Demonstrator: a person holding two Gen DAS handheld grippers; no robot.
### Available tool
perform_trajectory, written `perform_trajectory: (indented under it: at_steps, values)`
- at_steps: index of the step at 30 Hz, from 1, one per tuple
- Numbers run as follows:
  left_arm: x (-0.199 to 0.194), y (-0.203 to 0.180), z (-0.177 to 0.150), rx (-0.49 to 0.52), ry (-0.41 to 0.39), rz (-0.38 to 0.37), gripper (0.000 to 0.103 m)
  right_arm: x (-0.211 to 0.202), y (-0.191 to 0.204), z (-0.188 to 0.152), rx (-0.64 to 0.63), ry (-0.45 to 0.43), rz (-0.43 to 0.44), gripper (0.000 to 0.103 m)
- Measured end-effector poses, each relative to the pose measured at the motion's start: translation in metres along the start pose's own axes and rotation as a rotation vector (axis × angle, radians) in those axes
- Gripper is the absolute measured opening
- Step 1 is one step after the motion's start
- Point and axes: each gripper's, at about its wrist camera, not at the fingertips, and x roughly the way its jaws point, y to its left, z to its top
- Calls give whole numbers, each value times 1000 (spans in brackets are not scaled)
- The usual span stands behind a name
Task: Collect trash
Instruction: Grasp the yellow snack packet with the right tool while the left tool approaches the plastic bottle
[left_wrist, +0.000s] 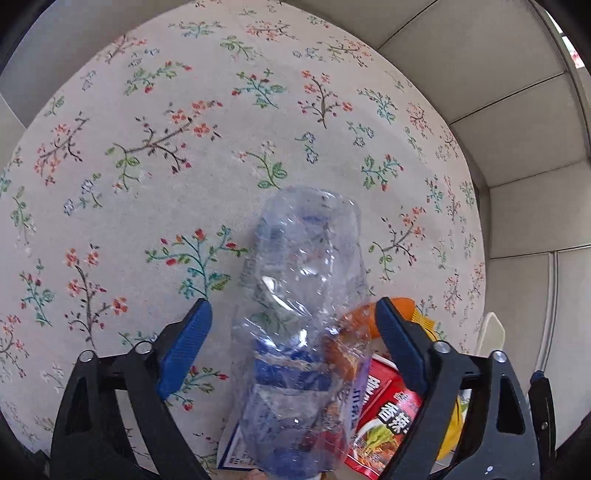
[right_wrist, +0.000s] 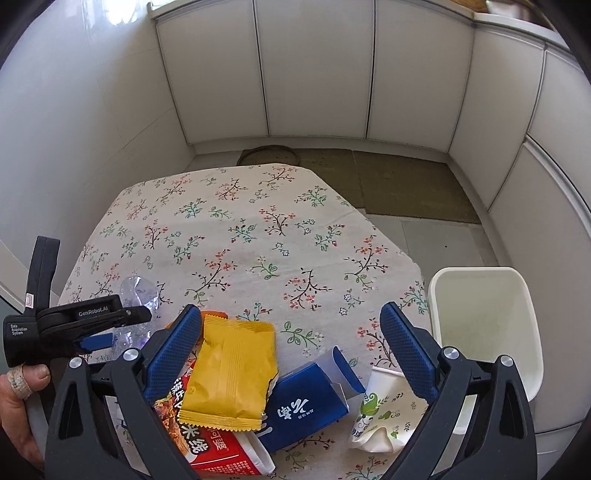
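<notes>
Floral-cloth surface (right_wrist: 258, 229).
Clear crushed plastic bottle (left_wrist: 303, 332): lying near surface's left edge, between pads of left hand-held gripper (left_wrist: 293, 343); jaws spread, pads clear of bottle.
Right hand-held gripper (right_wrist: 291, 354): jaws spread wide, empty, above front-edge litter.
Litter at front edge: yellow packet (right_wrist: 231, 373) atop red snack wrapper (right_wrist: 218, 454); blue carton (right_wrist: 306, 402); crumpled paper cup (right_wrist: 380, 413).
White bin (right_wrist: 487, 332): beside surface's right edge.
</notes>
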Motion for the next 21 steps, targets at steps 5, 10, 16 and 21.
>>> perform_trajectory:
  at_steps: [5,10,16,21]
  values:
    - [-4,-7,-7,34,22,-52,71,6,-9,3,34,25,9,94]
    - [-27,-15,-10,91,-42,-84,70,9,-10,4,31,38,19,94]
    - [-48,-1,-11,71,-78,-111,70,34,0,3,-6,171,97,94]
    - [-91,2,-14,117,-213,-100,69,66,15,0,7,316,174,94]
